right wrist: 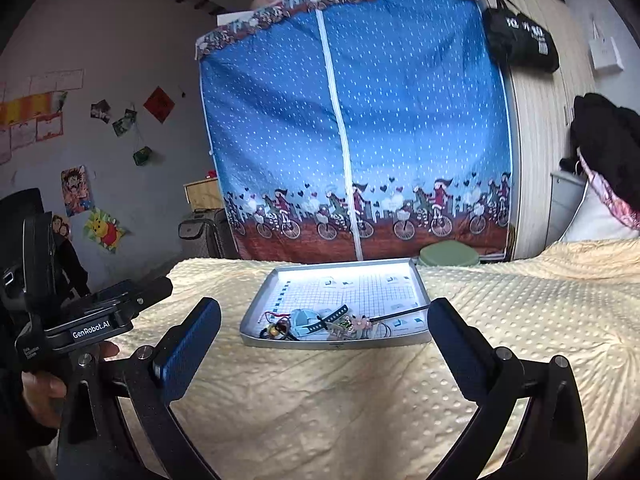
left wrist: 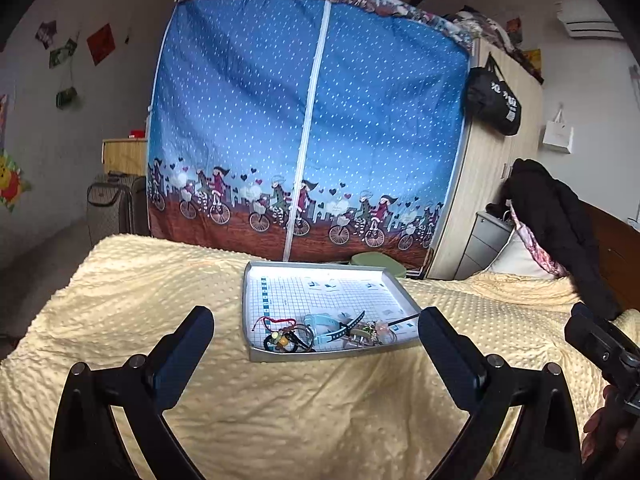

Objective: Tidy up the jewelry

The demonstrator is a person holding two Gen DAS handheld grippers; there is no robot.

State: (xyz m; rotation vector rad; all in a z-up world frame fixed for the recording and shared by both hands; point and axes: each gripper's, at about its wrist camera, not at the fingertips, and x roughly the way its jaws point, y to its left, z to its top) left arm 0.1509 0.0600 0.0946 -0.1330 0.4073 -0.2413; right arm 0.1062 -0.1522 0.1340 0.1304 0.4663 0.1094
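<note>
The left gripper (left wrist: 316, 322) hangs low over the near part of a bed, level and facing the far wall, its two dark fingers (left wrist: 182, 354) spread wide apart with nothing between them. The right gripper (right wrist: 324, 314) sits beside it in the same pose, likewise released, its blue-padded fingers (right wrist: 188, 346) wide and empty. In the right wrist view the left device shows at the left edge, gripped by a hand (right wrist: 44, 388); in the left wrist view the right device pokes in at the right edge, with fingertips of the other hand (left wrist: 604, 428) below it.

Under both lies a pale yellow dotted blanket (left wrist: 304, 408) covering the bed. Just beyond the fingertips, near the middle of the bed, a shallow grey tray (left wrist: 326, 354) rests on the blanket, lined with gridded paper. The jewelry (left wrist: 320, 332) is heaped in the tray's near end: a red cord bracelet (left wrist: 276, 322) on the left, a yellow bead (left wrist: 276, 336) beside dark loops, a light blue strap (left wrist: 320, 326) with a dark perforated band across it in the middle, and a pink flower piece (right wrist: 362, 323) with a thin black stick on the right. The tangle is too small to sort out further. The tray's far end is bare paper.

Farther off stand a green stool (right wrist: 448, 256), a blue fabric wardrobe (left wrist: 308, 120) with a white zipper, a suitcase (left wrist: 108, 208) to its left, and a wooden cupboard (left wrist: 484, 184) to the right.
</note>
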